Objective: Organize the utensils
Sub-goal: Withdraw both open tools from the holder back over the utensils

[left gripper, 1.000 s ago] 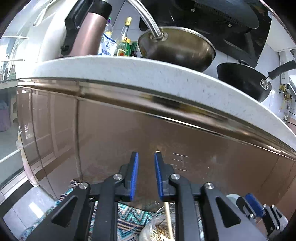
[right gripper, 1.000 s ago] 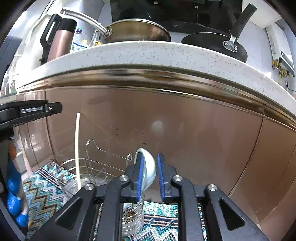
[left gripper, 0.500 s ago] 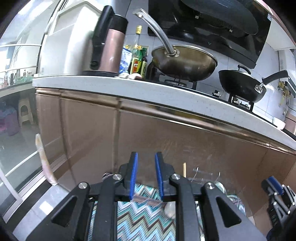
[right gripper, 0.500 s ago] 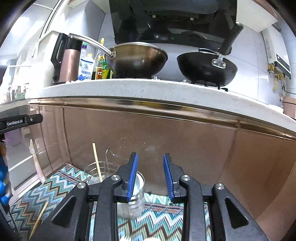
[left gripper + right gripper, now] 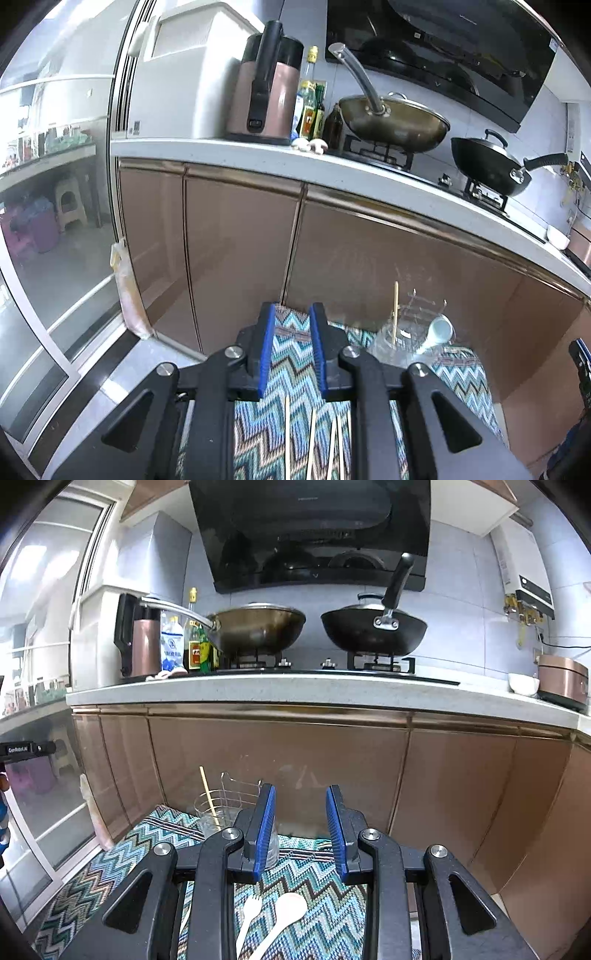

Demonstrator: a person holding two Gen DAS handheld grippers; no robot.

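free: rug [image 5: 325, 893] before both grippers | blocked: cabinet doors [image 5: 295, 768] behind; utensil holder [image 5: 221, 808] standing left of centre

Right gripper [image 5: 300, 827] held above zigzag mat [image 5: 321, 904], jaws apart and empty; white fork [image 5: 248, 912] and spoon [image 5: 286, 912] lying below; chopstick [image 5: 208, 794] upright in wire holder [image 5: 225, 805] beside cabinets [image 5: 369, 768].

Kitchen counter above brown cabinets

Two woks [image 5: 258, 627] [image 5: 373, 631] are set on the stove; a kettle [image 5: 266, 99] and bottles [image 5: 312, 110] are stood beside them.
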